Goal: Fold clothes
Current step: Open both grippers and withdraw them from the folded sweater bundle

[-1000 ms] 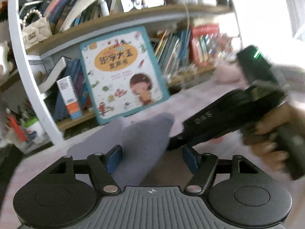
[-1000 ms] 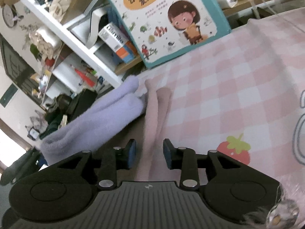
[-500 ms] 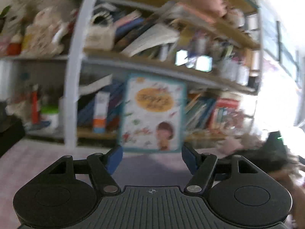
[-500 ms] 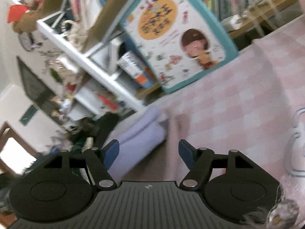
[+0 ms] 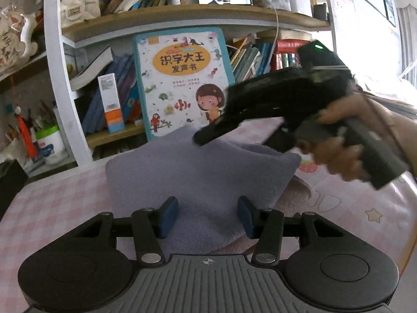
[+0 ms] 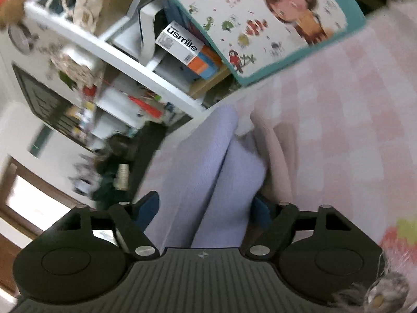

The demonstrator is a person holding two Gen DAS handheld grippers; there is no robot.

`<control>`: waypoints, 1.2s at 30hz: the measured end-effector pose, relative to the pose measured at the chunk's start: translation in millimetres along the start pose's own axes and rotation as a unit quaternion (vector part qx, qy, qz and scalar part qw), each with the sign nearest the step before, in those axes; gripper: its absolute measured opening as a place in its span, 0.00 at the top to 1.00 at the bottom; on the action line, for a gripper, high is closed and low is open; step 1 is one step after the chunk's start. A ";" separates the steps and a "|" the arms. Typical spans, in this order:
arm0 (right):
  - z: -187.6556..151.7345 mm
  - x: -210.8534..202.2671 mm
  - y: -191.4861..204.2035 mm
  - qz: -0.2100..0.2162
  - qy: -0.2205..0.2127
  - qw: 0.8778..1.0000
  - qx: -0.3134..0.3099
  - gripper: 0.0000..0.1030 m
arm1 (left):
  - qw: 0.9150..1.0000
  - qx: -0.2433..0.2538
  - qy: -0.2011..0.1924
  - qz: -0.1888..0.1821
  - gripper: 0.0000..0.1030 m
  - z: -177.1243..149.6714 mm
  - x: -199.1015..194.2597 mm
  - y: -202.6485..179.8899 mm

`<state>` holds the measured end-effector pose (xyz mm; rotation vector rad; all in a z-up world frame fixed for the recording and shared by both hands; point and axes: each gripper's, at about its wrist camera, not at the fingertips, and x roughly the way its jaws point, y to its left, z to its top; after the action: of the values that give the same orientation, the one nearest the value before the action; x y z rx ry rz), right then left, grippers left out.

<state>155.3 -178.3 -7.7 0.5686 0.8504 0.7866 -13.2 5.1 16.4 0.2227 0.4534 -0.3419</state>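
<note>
A folded lavender garment (image 5: 198, 174) lies on the pink checked cloth (image 5: 57, 208), on top of a beige-pink garment (image 5: 294, 198). My left gripper (image 5: 206, 216) is open, its blue pads either side of the lavender fold's near edge. My right gripper (image 5: 208, 135) shows in the left wrist view, held by a hand, its tip over the fold's far edge. In the right wrist view the right gripper (image 6: 206, 211) is open with the lavender folds (image 6: 208, 172) between its fingers; the beige garment (image 6: 278, 151) lies to the right.
A white bookshelf (image 5: 60, 83) full of books stands right behind the table. A large teal-edged children's book (image 5: 182, 80) leans on it. A white-green cup (image 5: 50, 143) and a dark box (image 5: 10, 182) are at the left.
Both grippers swung up towards the shelf and came back down onto the lavender garment. The right gripper opened wider and now straddles the fold.
</note>
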 end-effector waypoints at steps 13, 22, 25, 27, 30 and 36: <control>-21.1 10.5 22.8 -0.132 -0.035 0.963 -0.234 0.40 | 1.000 -0.005 -0.003 -0.009 0.48 -1.5 1.1 2.6; -16.1 -40.3 8.2 -0.109 -0.060 0.987 -0.104 0.40 | 0.999 -0.011 -0.032 0.001 0.44 3.9 -14.9 11.3; -27.7 -58.6 30.5 -0.076 -0.071 0.987 -0.122 0.40 | 0.998 -0.018 -0.059 0.003 0.43 13.4 -22.3 17.2; -34.7 -63.1 41.6 -0.044 -0.067 0.989 -0.127 0.41 | 0.997 -0.026 -0.070 0.004 0.43 19.6 -22.8 22.5; -46.3 -63.8 55.4 -0.035 -0.052 0.987 -0.150 0.55 | 0.997 -0.034 -0.070 0.015 0.43 24.1 -18.0 28.3; -73.7 -43.0 48.5 -0.089 0.000 0.979 -0.182 0.87 | 0.999 -0.033 -0.039 0.008 0.43 17.3 -2.3 26.3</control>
<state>58.2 -174.0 5.6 0.1645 0.7226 0.7542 1.3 25.1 36.1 0.1491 0.3847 -0.3182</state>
